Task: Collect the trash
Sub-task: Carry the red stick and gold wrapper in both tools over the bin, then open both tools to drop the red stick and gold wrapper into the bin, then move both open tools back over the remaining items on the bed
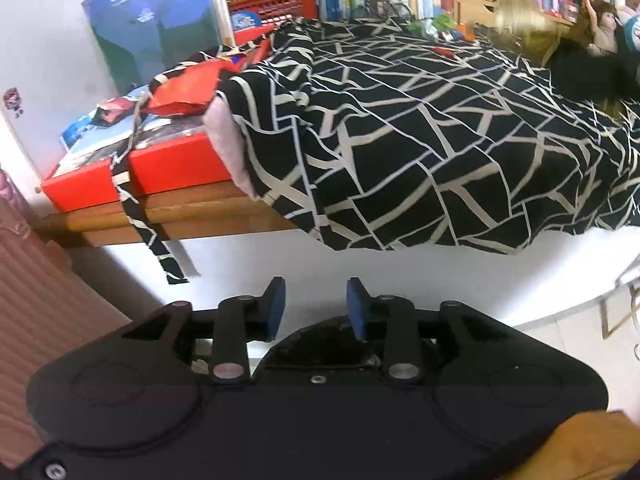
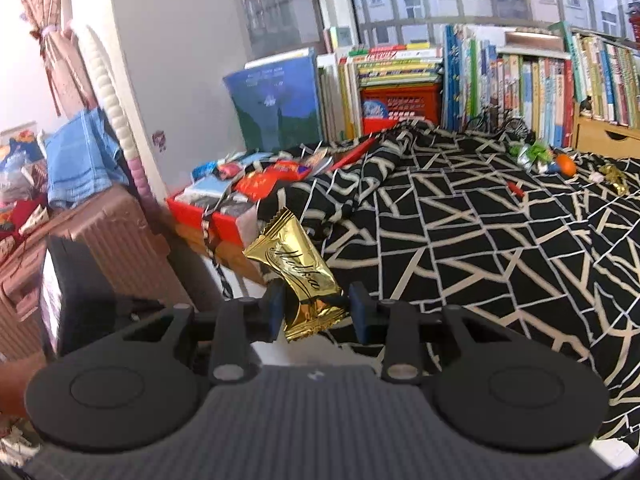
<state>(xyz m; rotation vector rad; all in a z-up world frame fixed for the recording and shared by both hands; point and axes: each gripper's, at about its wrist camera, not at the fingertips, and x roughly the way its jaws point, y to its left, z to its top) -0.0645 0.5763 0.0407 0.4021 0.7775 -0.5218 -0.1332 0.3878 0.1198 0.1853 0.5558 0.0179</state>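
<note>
A gold candy wrapper (image 2: 298,276) stands between the blue pads of my right gripper (image 2: 316,312), which is shut on its lower end, in front of the table's near left corner. A black cloth with pale lines (image 2: 480,240) covers the table. At its far side lie a green wrapper (image 2: 532,154), an orange piece (image 2: 566,164), another gold wrapper (image 2: 614,176) and a small red scrap (image 2: 516,189). My left gripper (image 1: 316,308) is open with nothing in it, low in front of the table edge (image 1: 200,212). A red wrapper (image 1: 184,88) lies on the red box (image 1: 176,164).
The red box (image 2: 192,208) at the table's left end holds several wrappers. A pink suitcase (image 2: 100,240) stands to its left. Books (image 2: 520,80) and a red crate (image 2: 400,100) line the back. A doll (image 1: 600,28) lies far right.
</note>
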